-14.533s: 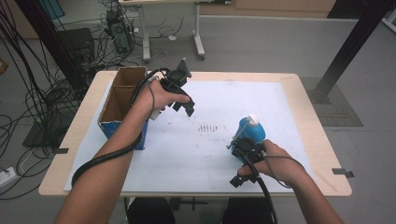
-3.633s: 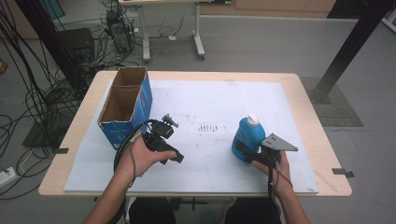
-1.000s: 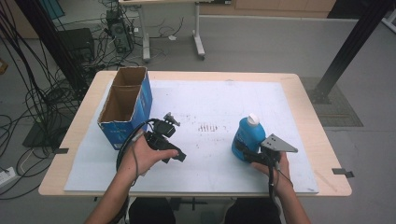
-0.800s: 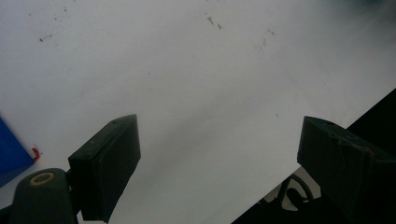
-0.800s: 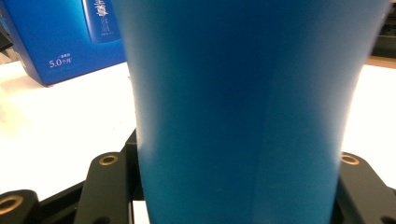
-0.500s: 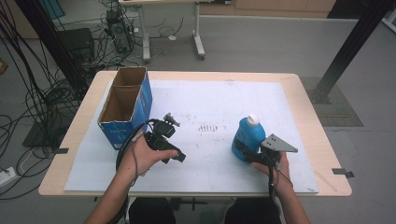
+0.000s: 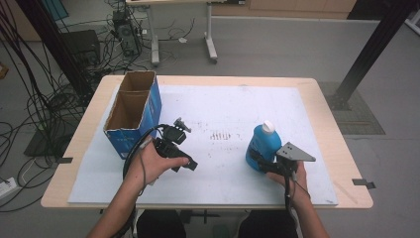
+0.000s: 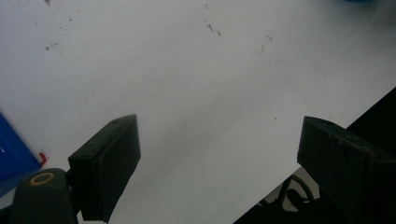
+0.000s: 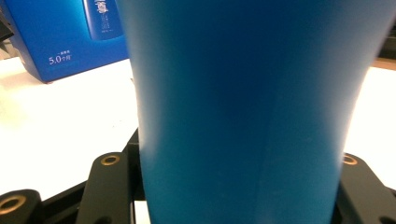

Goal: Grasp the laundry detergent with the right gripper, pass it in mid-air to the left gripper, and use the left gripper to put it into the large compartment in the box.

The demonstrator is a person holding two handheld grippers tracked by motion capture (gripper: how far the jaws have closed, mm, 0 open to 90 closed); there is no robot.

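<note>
A blue bottle point(image 7: 262, 144) with a white cap stands upright on the white mat point(image 7: 223, 104), right of centre. My right gripper point(image 7: 258, 161) is shut on its lower body from the near side. In the right gripper view the bottle point(image 9: 243, 107) sits close between the two black jaws. My left gripper point(image 7: 179, 157), held in the person's left hand, hovers over the mat's front left, just right of the box. Its jaws stand wide apart in the left gripper view point(image 8: 217, 135), with bare mat between them.
An open-topped blue cardboard box point(image 7: 130, 111) stands at the table's left, also seen in the right gripper view point(image 9: 70, 37). The mat's near edge point(image 8: 327, 121) runs close under the left gripper. Cables and table legs lie on the floor beyond the table.
Long ago the left gripper was up beside the box; it now sits lower and nearer the front. Over the last second nothing has visibly moved.
</note>
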